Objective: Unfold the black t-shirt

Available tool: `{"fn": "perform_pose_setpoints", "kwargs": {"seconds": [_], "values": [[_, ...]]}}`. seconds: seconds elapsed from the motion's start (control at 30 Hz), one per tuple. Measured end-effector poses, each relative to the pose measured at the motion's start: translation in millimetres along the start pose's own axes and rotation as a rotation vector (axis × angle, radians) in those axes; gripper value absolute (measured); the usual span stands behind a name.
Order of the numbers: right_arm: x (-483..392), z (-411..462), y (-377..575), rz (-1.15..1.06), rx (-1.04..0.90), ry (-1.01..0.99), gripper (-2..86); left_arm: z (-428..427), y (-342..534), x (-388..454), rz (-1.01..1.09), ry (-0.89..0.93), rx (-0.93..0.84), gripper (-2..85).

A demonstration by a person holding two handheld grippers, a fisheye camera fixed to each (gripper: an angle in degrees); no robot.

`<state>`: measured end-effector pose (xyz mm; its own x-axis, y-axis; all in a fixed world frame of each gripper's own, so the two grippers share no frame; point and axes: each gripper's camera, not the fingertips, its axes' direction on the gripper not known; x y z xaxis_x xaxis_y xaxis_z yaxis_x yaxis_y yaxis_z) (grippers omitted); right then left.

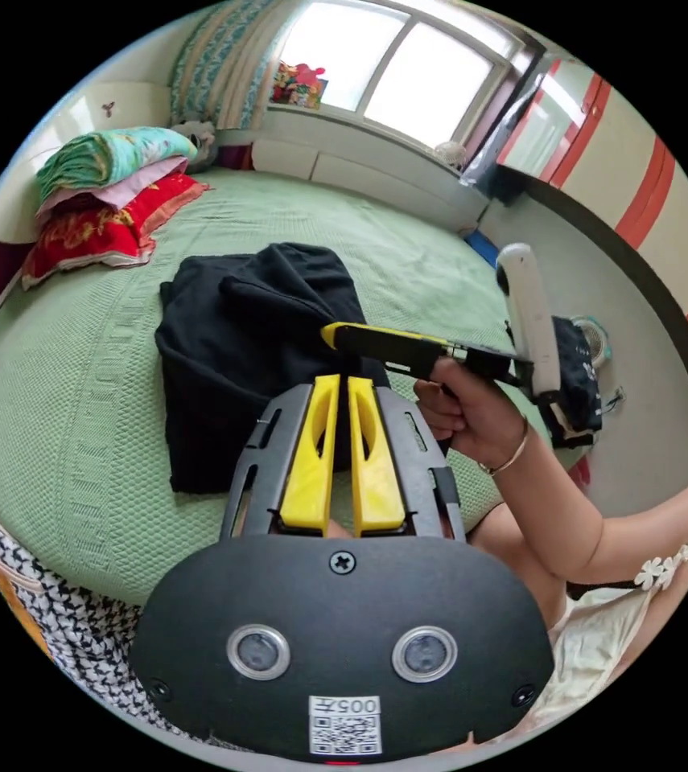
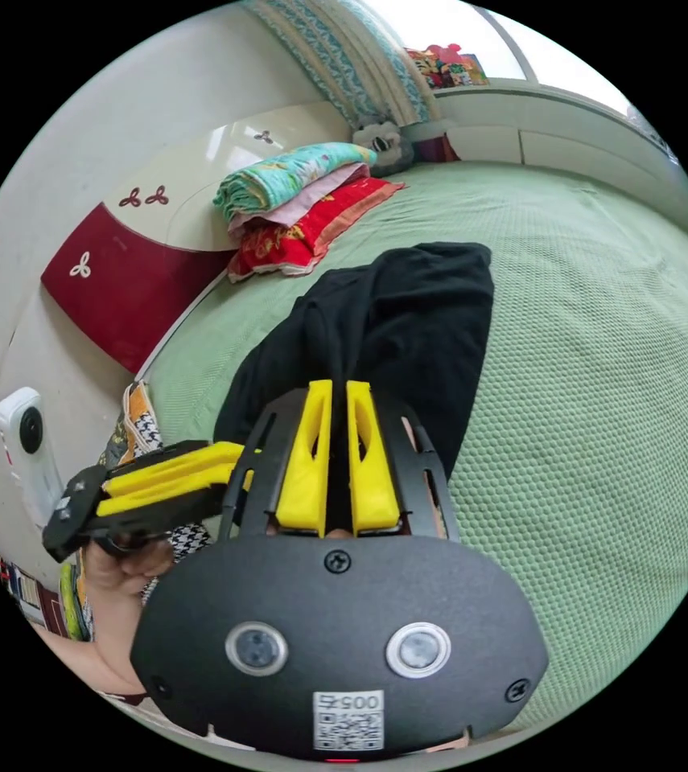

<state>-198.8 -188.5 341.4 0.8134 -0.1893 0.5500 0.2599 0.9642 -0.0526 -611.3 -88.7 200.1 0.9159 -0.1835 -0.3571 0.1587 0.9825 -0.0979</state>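
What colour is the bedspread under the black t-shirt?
Pale green, with a woven textured pattern. The bedspread shows best in the right gripper view, around the black t-shirt.

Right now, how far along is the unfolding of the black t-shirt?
Nothing looks done: the black t-shirt lies folded on the green bed cover. In hand: left gripper and right gripper hover over it, fingers nearly closed, gripping nothing. All the unfolding remains.

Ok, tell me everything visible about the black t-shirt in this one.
The black t-shirt is plain, soft-looking fabric, folded into a rumpled, roughly rectangular bundle with a flap bunched on top. It lies flat on the green bedspread near the bed's edge. The right gripper reaches over it; whether it touches can't be told.
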Motion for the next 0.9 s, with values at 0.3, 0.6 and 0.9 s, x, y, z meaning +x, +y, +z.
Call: {"fn": "perform_pose_setpoints", "kwargs": {"seconds": [0.3, 0.6, 0.9], "values": [[28.2, -1.1, 0.9, 0.044, -0.014, -0.064, 4.2, -0.4, 1.8, -51.6, -0.248, -0.218, 0.004, 4.9], [44.2, -14.9, 5.0, 0.017, 0.041, -0.079, 6.4, 9.3, -7.6, -68.3, -0.323, -0.115, 0.031, 11.5], [42.5, -9.7, 6.2, -0.090, 0.034, -0.078, 8.0, 40.7, -18.9, -44.2, -0.211, -0.121, -0.101, 4.9]]}}
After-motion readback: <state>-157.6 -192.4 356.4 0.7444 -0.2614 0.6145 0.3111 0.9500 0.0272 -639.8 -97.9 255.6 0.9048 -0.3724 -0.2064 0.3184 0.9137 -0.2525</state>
